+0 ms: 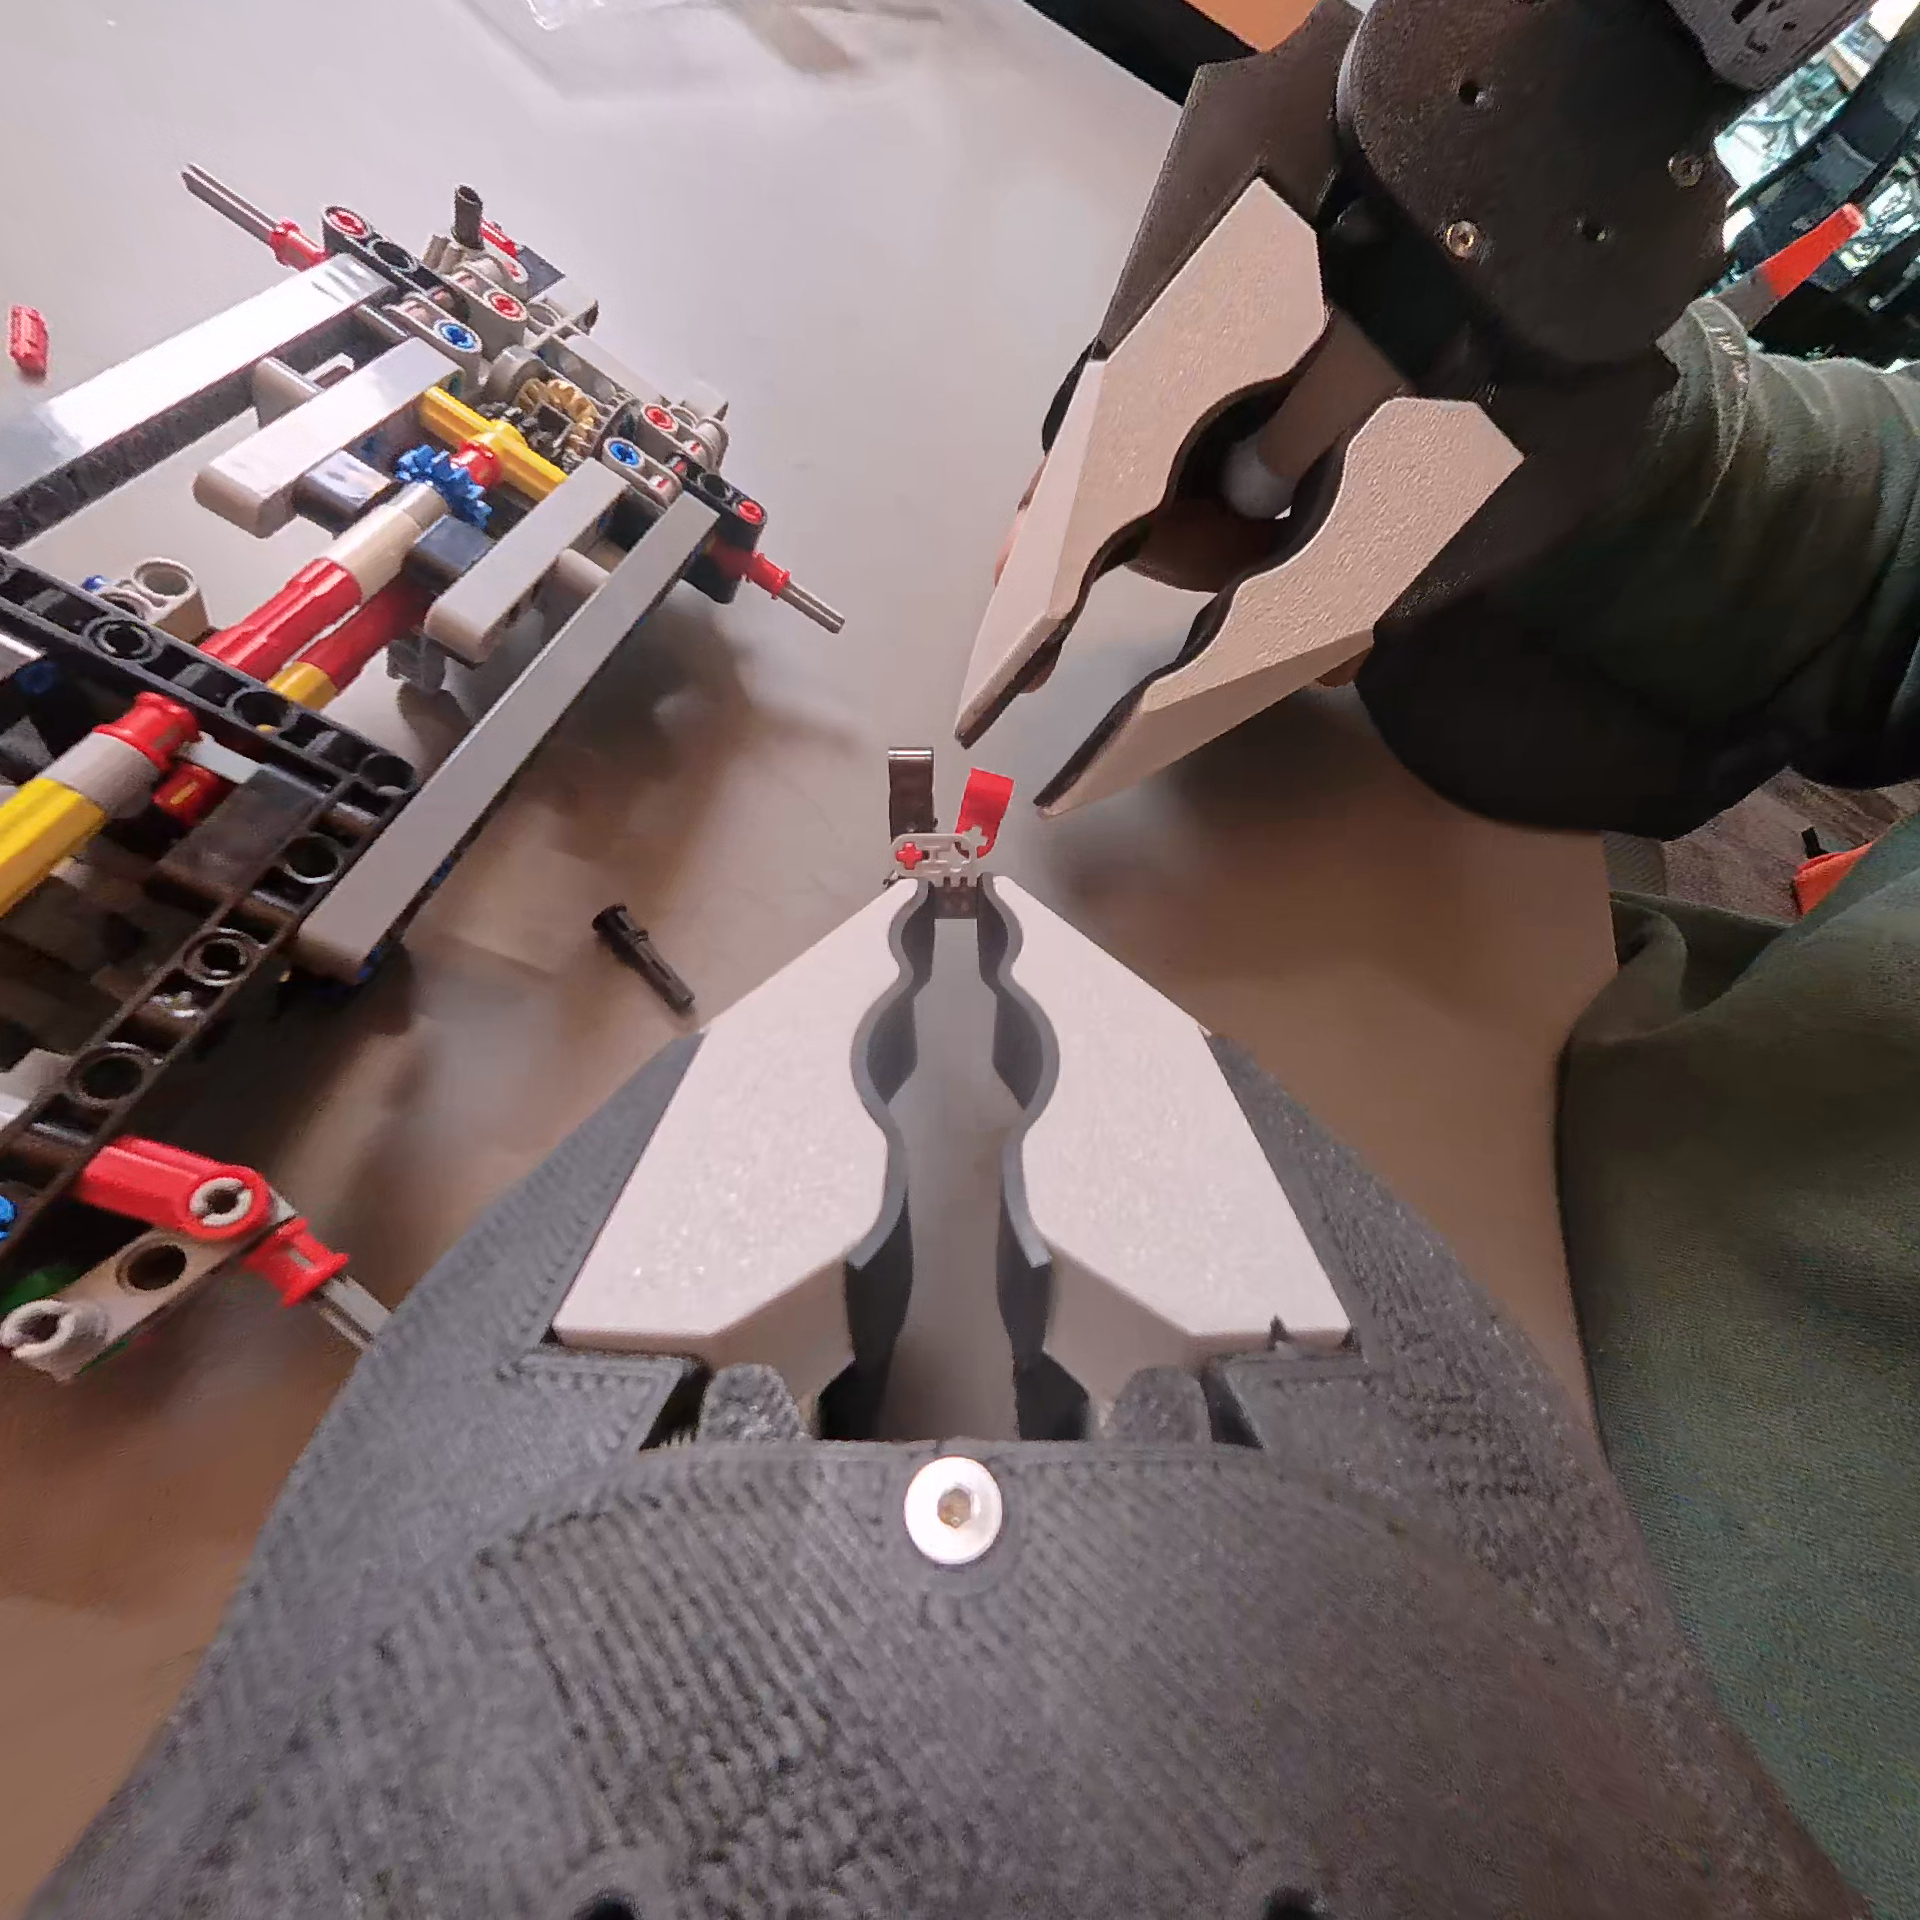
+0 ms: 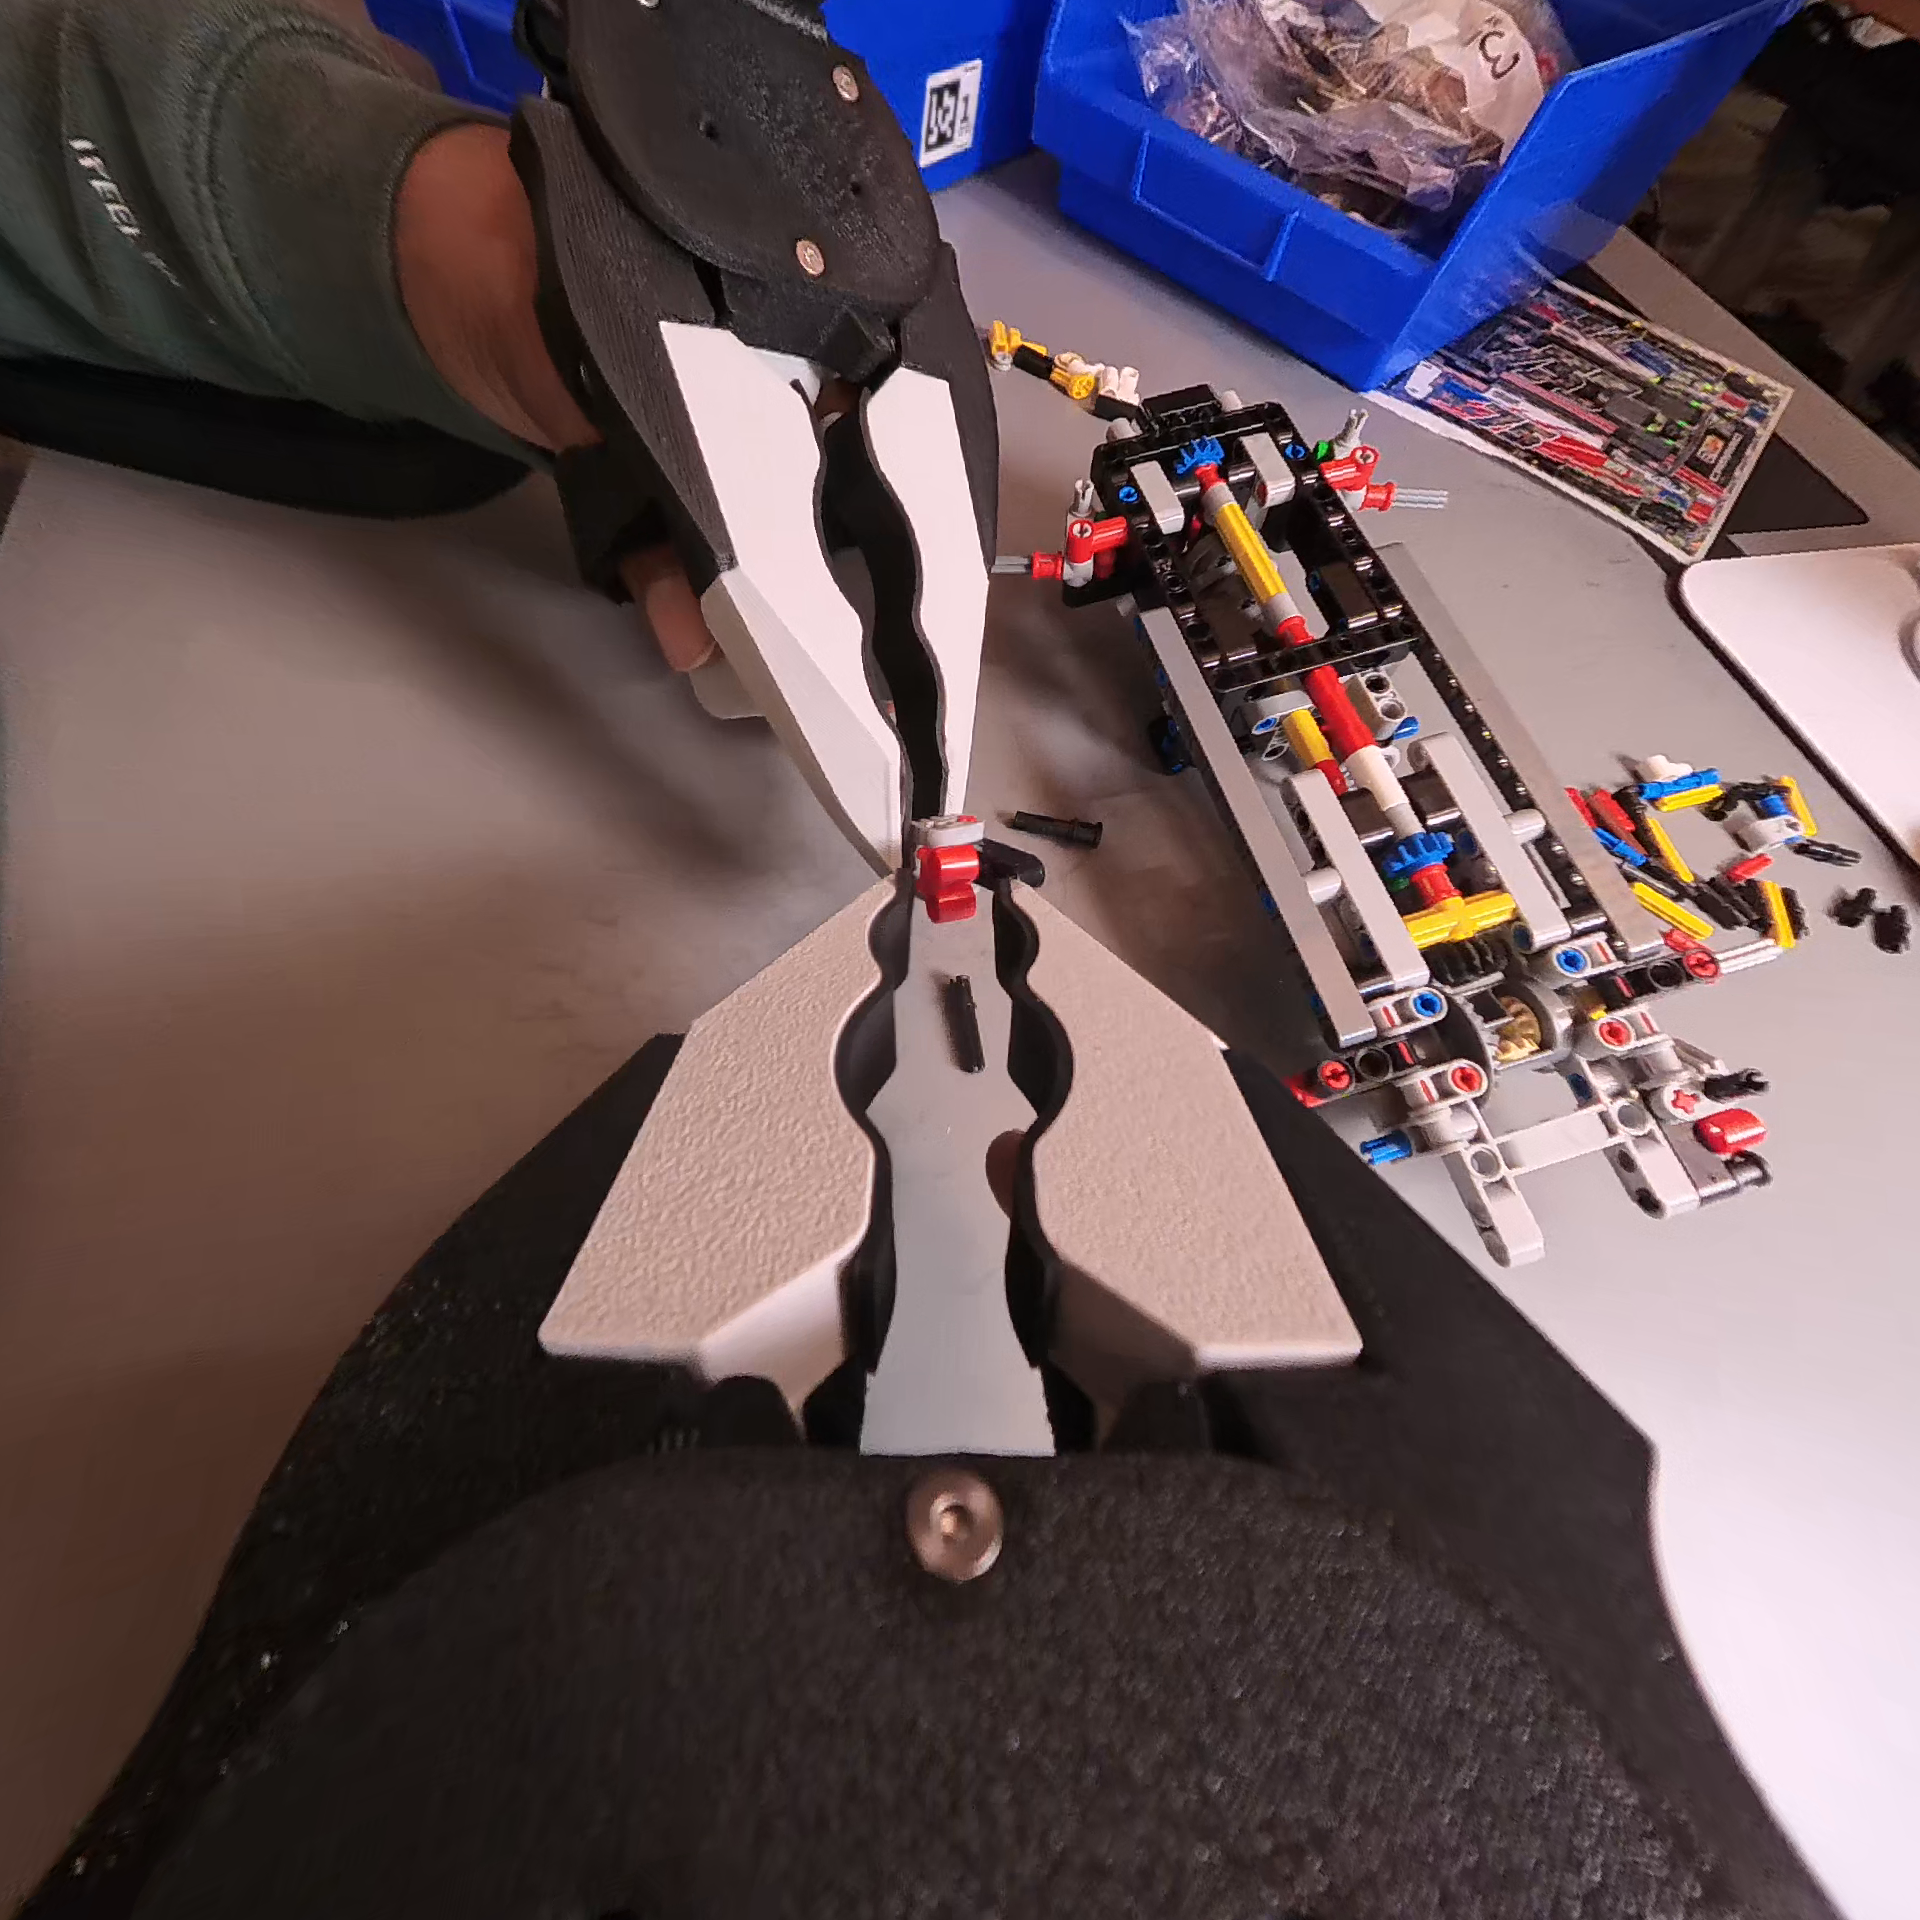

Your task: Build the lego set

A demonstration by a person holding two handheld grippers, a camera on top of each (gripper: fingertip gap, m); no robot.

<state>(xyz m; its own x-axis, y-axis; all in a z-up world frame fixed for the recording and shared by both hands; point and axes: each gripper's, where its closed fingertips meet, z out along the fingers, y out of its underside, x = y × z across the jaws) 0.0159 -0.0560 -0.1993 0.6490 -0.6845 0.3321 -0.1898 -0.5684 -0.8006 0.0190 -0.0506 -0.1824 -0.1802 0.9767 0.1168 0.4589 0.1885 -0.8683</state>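
In the left wrist view the lego chassis [image 1: 343, 582], a long frame of black and grey beams with red and yellow axles and a blue gear, lies on the grey bench [image 1: 883, 364] at the far left. A loose black pin [image 1: 642, 956] rests on the bench just right of the chassis. At the centre, the left gripper [image 1: 943, 883] has its jaws closed nearly together on a small assembly [image 1: 943, 847]: a light grey connector with a red cross-axle end, a dark pin and a red bush standing up from it. The assembly is held clear of the chassis, well apart from it. To the upper right, the right gripper [image 1: 997, 774] points down at the assembly, its jaws parted by a narrow gap with nothing between them, the tips just beside the red bush but not touching it. A green sleeve [image 1: 1766, 520] runs behind it.

In the right wrist view the left gripper [image 2: 940, 821] comes in from the upper left, pinching the small assembly [image 2: 948, 868]. The right gripper [image 2: 951, 899] sits just below it, its tips flanking the red bush; whether they touch it I cannot tell. A black pin [image 2: 964, 1023] lies on the bench below the jaws. Farther right are the chassis [image 2: 1382, 800], scattered loose parts [image 2: 1725, 862], a blue bin [image 2: 1330, 156] and a printed sheet [image 2: 1600, 416].
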